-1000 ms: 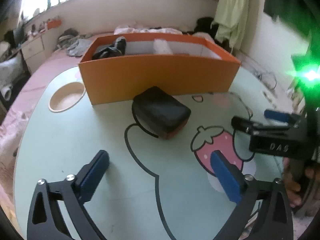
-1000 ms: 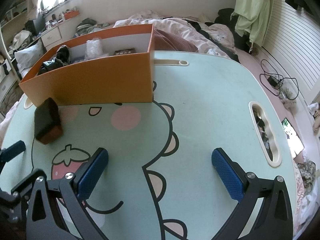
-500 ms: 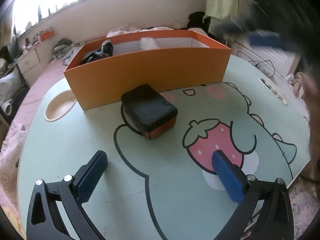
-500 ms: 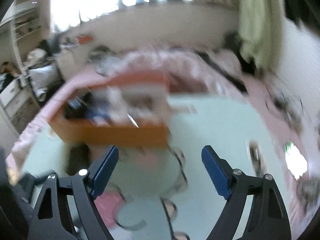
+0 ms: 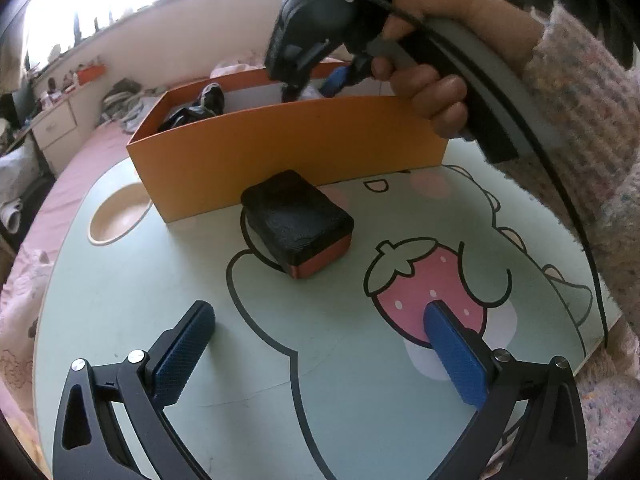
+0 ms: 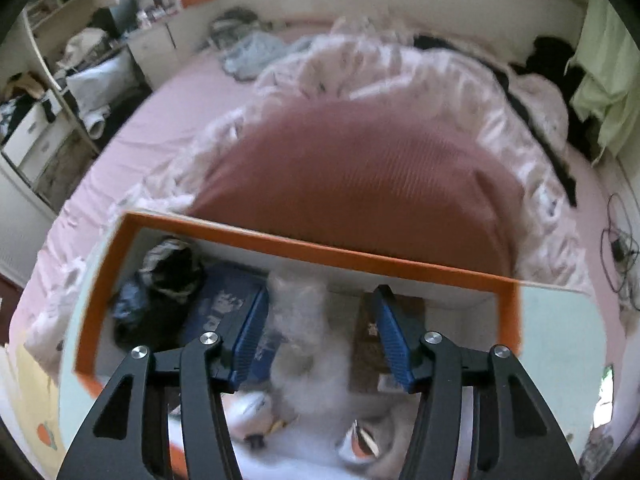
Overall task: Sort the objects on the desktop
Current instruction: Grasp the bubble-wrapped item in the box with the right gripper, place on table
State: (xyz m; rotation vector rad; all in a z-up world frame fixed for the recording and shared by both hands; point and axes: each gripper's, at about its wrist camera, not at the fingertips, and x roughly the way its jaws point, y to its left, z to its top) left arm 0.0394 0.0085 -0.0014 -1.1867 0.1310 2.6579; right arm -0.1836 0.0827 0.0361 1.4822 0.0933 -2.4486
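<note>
An orange box [image 5: 296, 152] stands on the green cartoon table [image 5: 120, 304]. A black block with a red base [image 5: 298, 222] lies just in front of it. My left gripper [image 5: 320, 344] is open and empty, low over the table, short of the block. My right gripper [image 6: 320, 328] reaches down into the orange box [image 6: 312, 248]. Its jaws stand part open on either side of a white fluffy thing [image 6: 304, 312], and whether they touch it is unclear. The right gripper also shows in the left wrist view [image 5: 338, 78], held by a hand [image 5: 432, 88].
Inside the box lie a black bundle [image 6: 168, 276], a blue pack [image 6: 224, 308] and a brown card [image 6: 368, 344]. A beige cup recess [image 5: 118, 216] sits at the table's left. A bed with a pink frilled cushion [image 6: 360, 184] lies behind the box.
My right gripper has swung up from the table and over into the orange box, with its jaws narrower. My left gripper has shifted slightly and stays open.
</note>
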